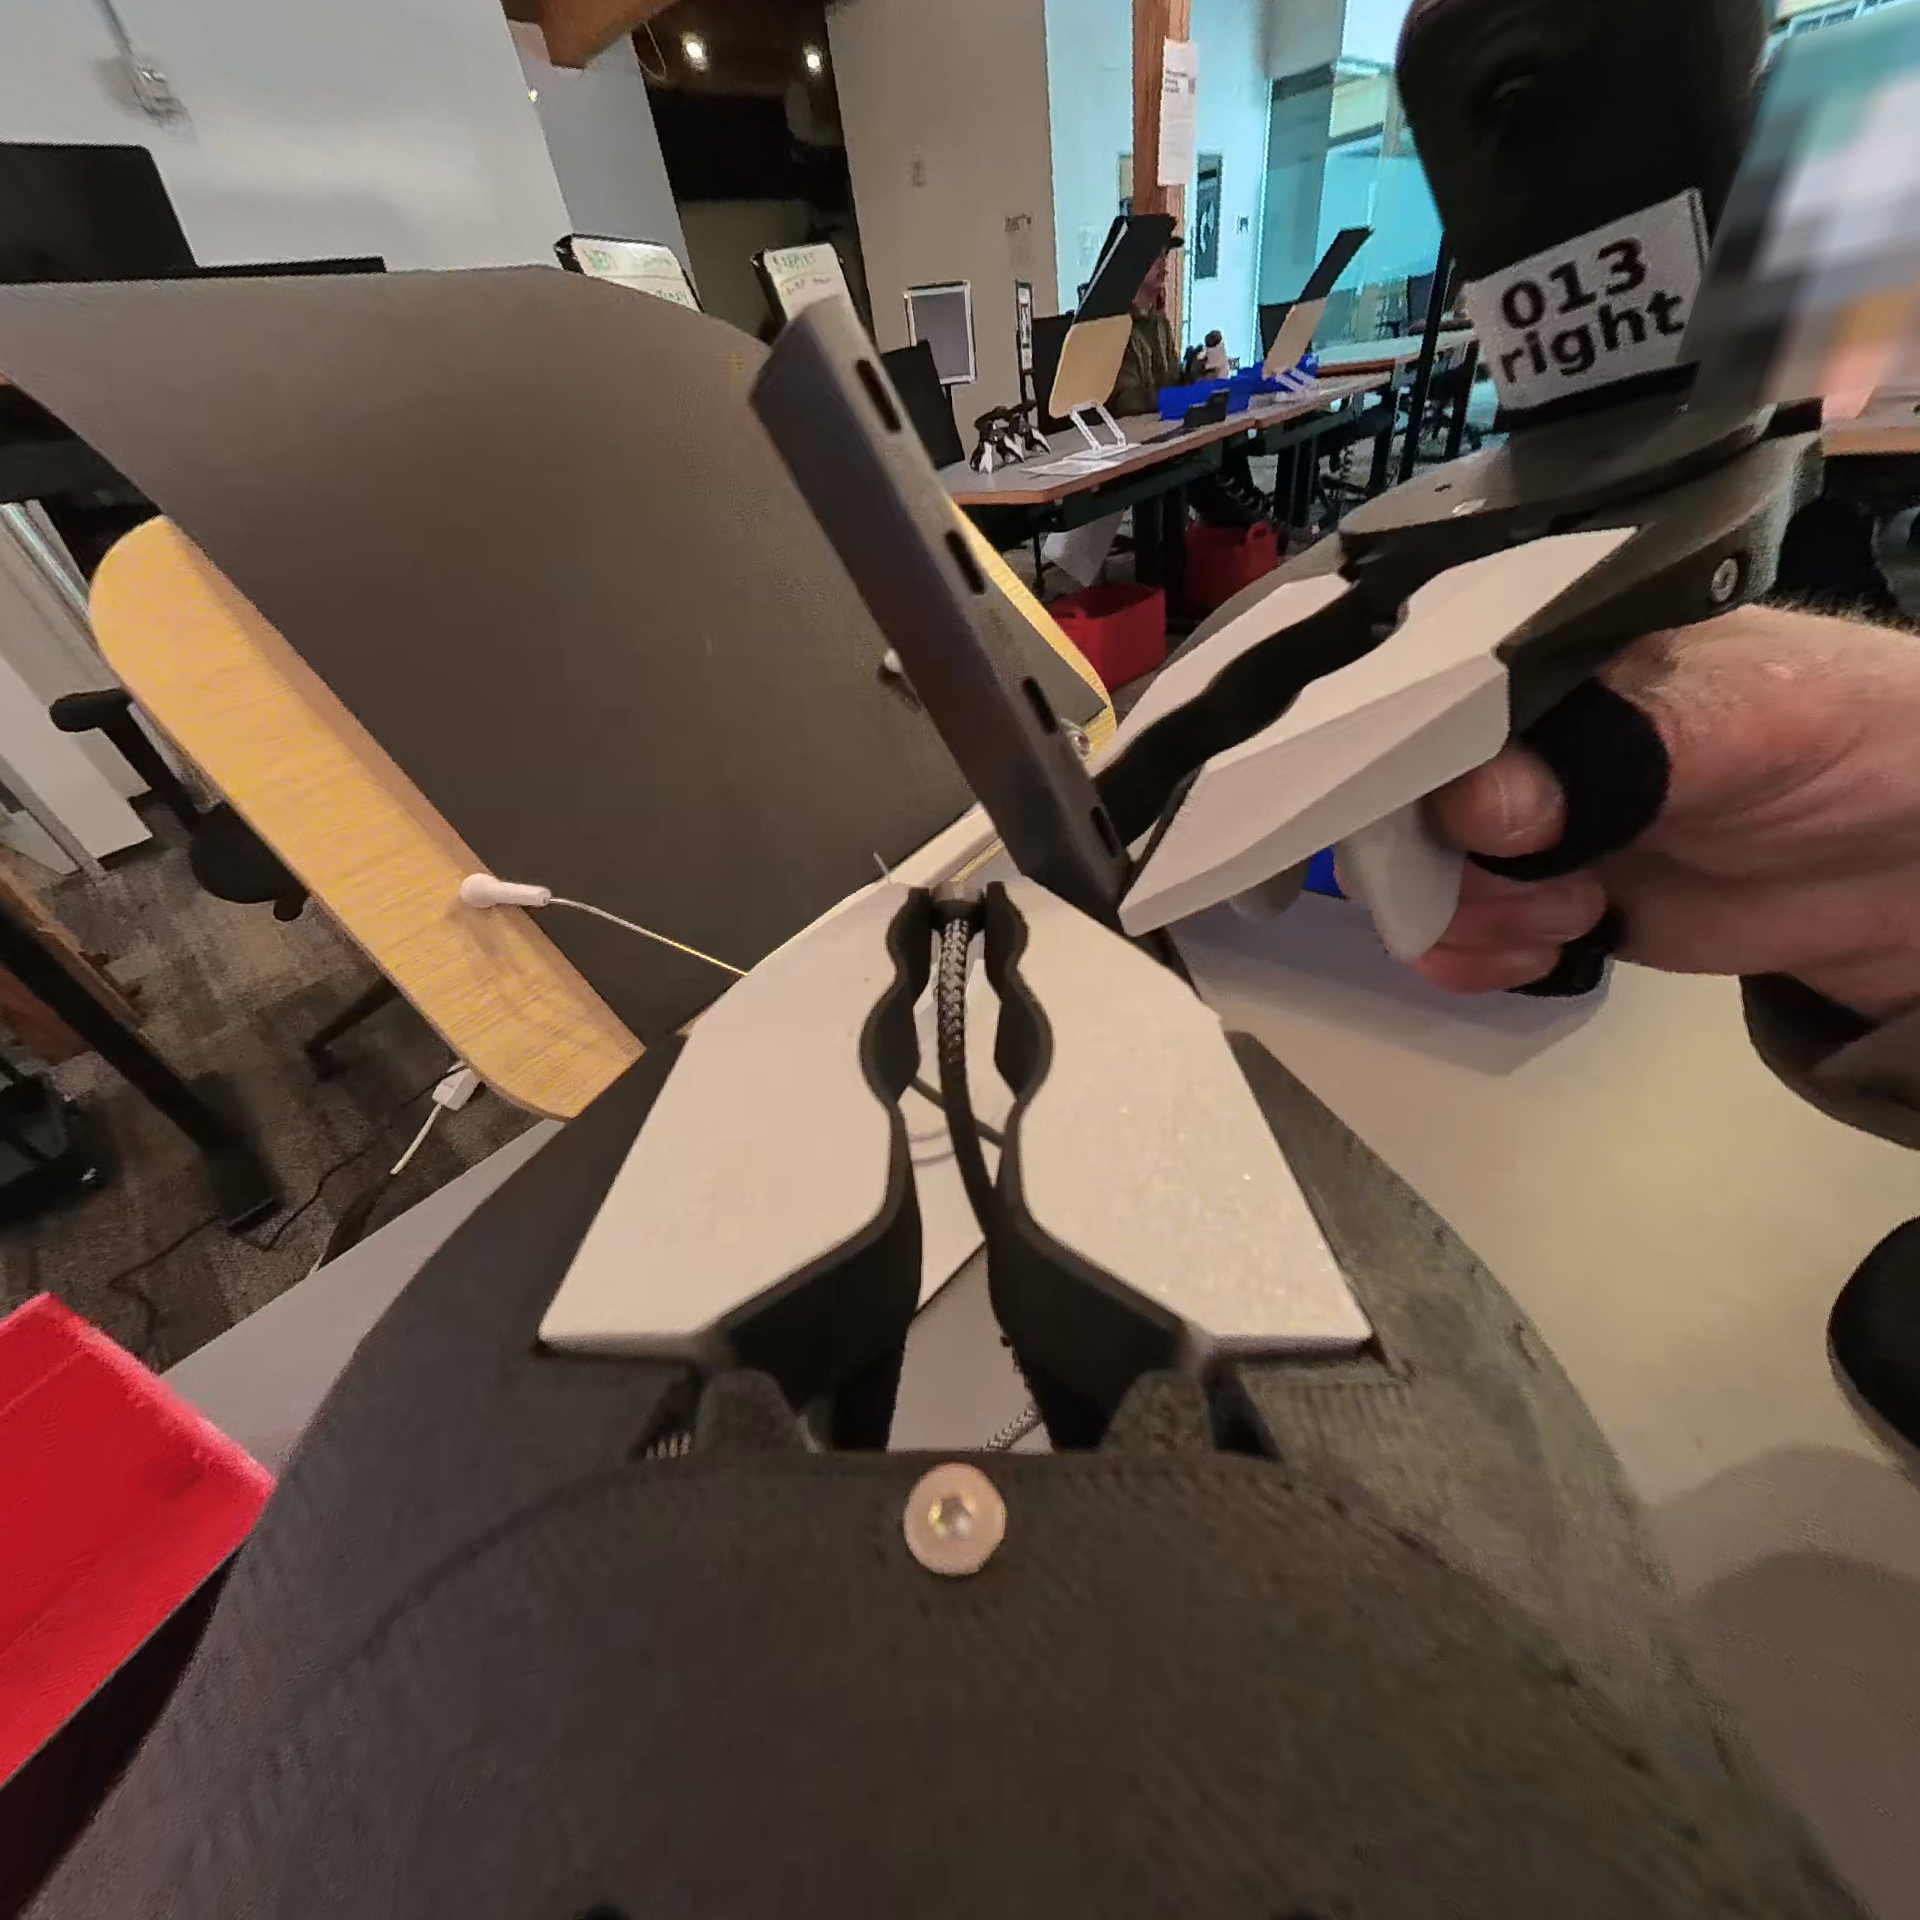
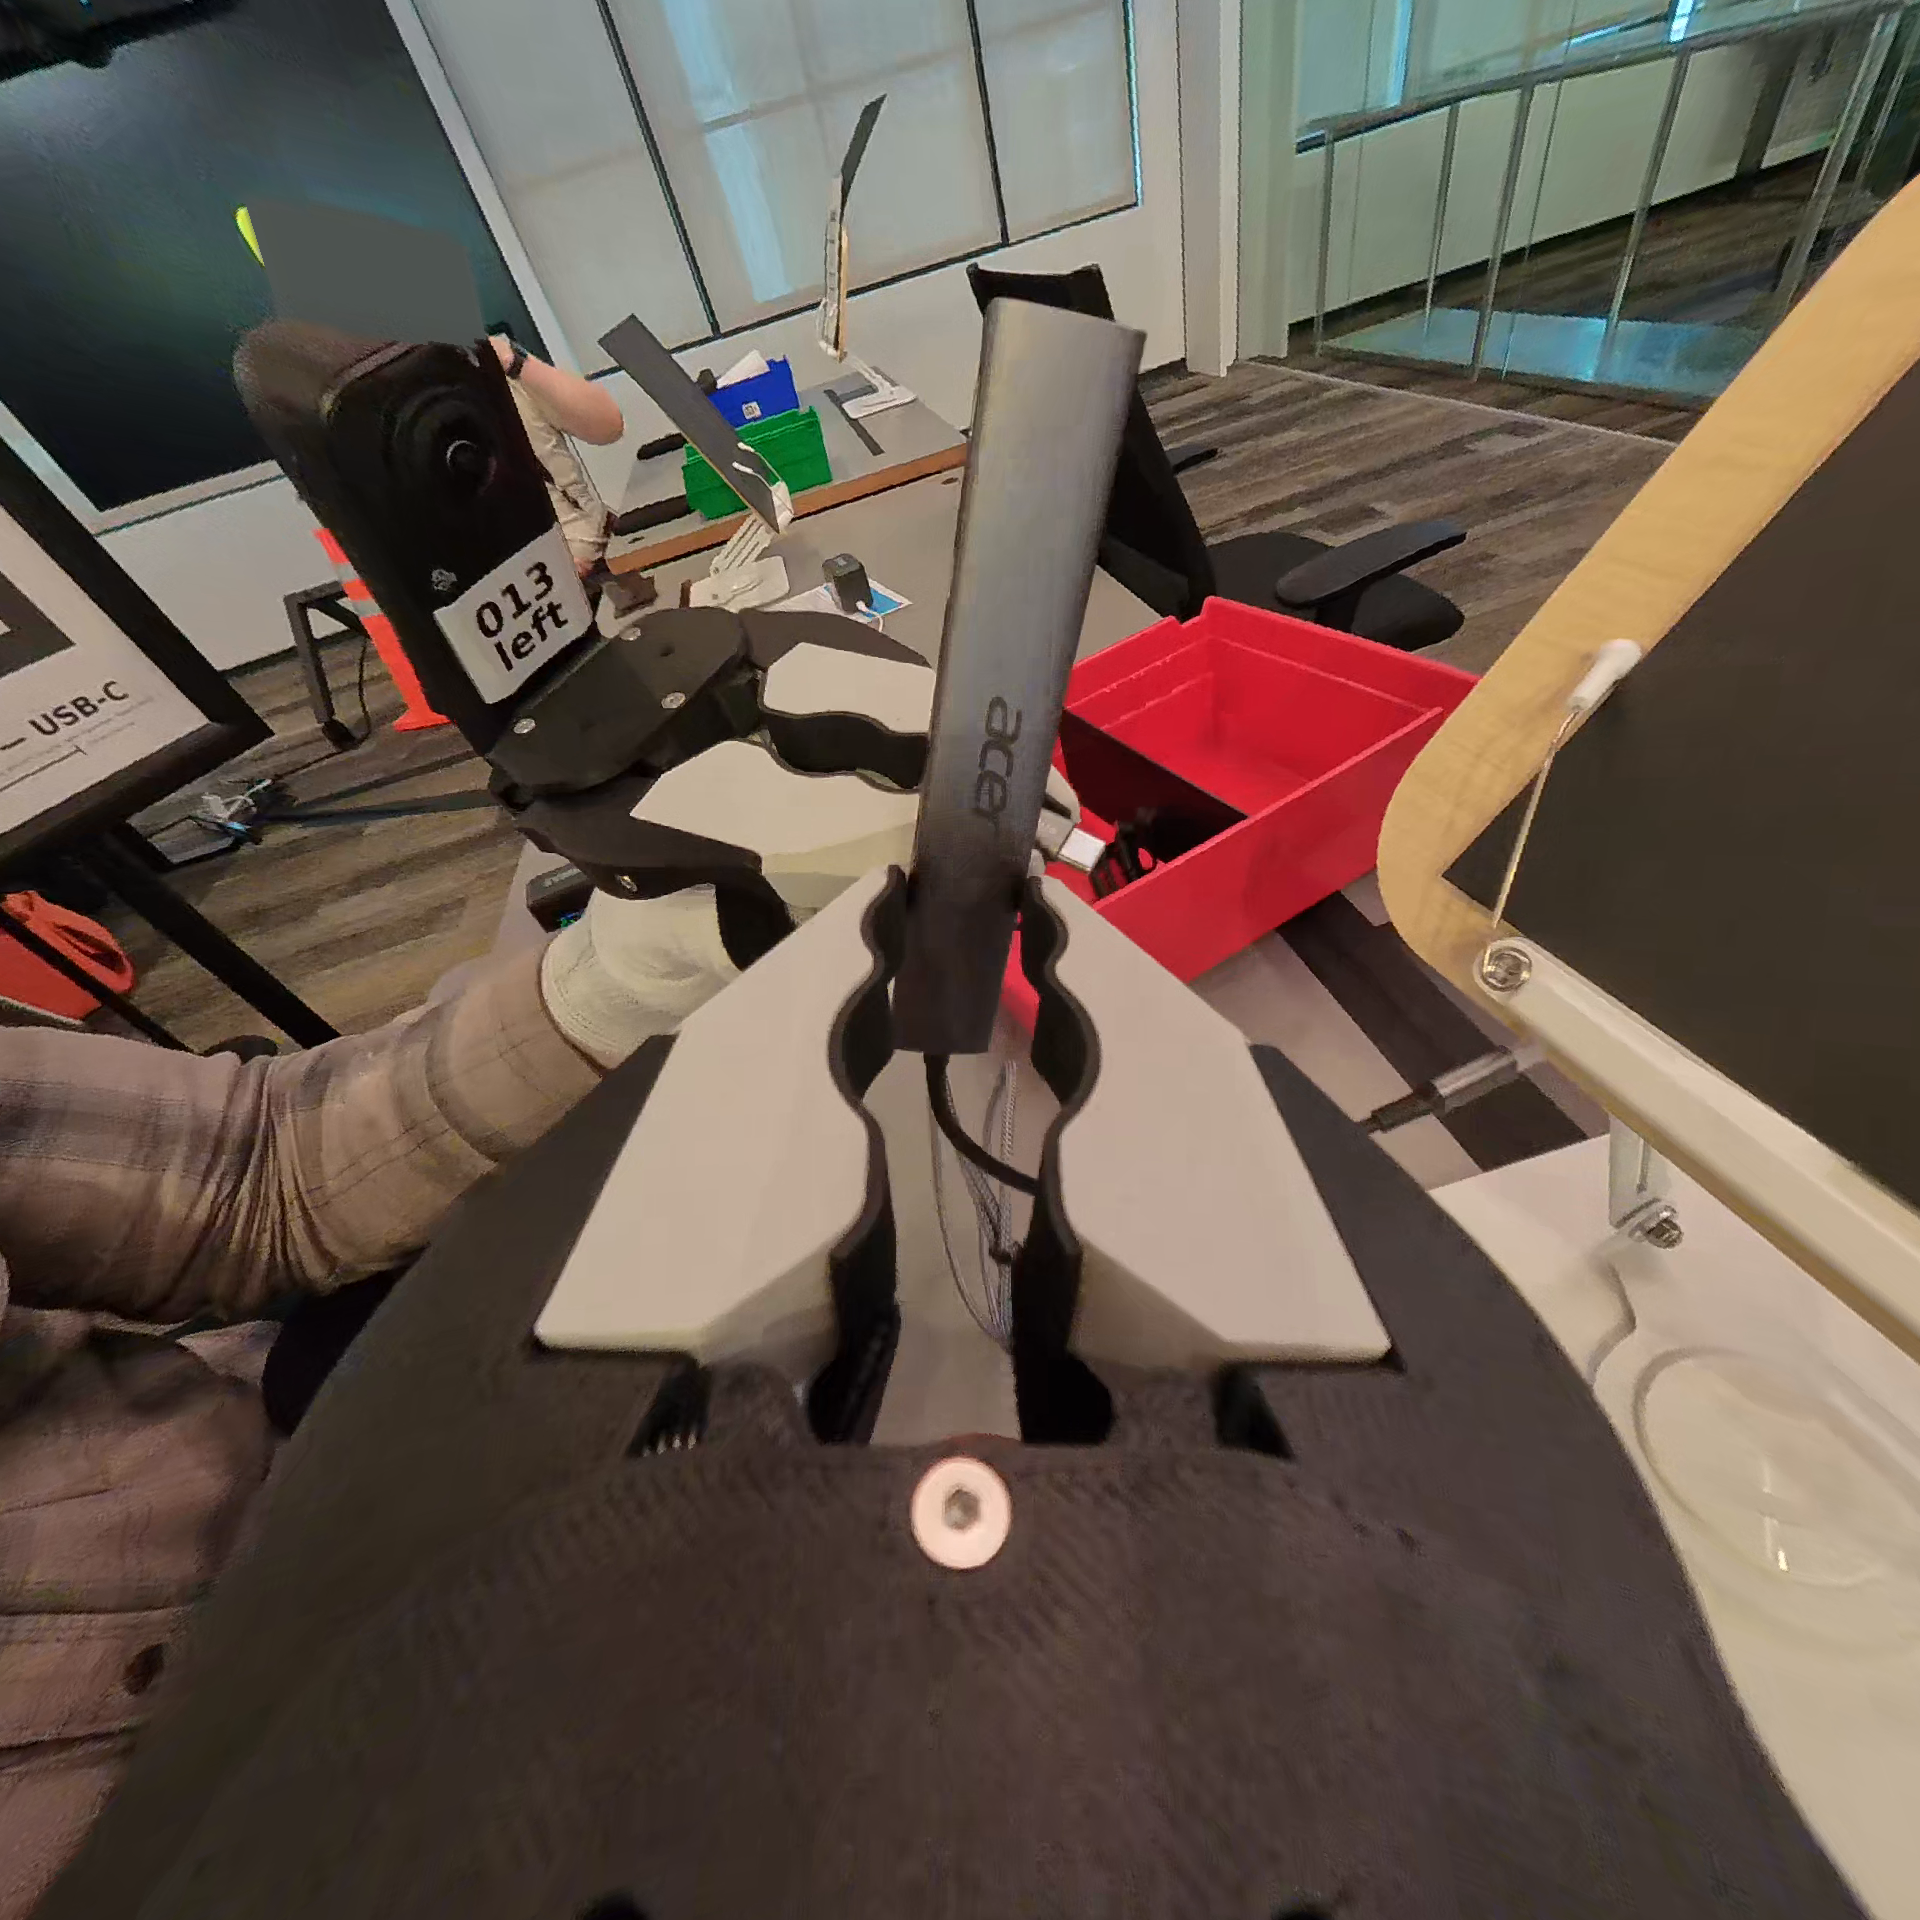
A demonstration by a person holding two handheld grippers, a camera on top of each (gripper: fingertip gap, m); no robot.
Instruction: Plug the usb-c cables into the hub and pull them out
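We hold a slim, dark grey, bar-shaped metal hub (image 2: pixel 1013 665) upright in the air above the white counter (image 1: pixel 1455 1122), its lower end clamped between the grey fingers of the right claw (image 2: pixel 961 914). Along one narrow edge of the hub, in the left wrist view (image 1: pixel 935 582), runs a row of small slot-shaped ports. A thin black lead hangs from the hub's bottom end, between the right claw's fingers. The left claw (image 1: pixel 956 904) is closed on a black-and-white braided usb-c cable (image 1: pixel 954 997), gripping it right behind the silver plug tip, which pokes out just past the fingertips and sits close beside the hub's lower ports; we cannot tell whether it touches one yet. We judge the hub to be light, rigid and smooth-sided, so it could twist or slide in the grip when the plug pushes in; holding it low leaves the ports free. The cable looks soft and floppy along its length but stiff at the plug, so the hold close behind the tip is the sensible spot for steering. Behind the hub stands a tilted dark board with a pale wooden edge (image 1: pixel 343 790), and an open red plastic bin (image 2: pixel 1278 769) sits on the counter beyond the claws.
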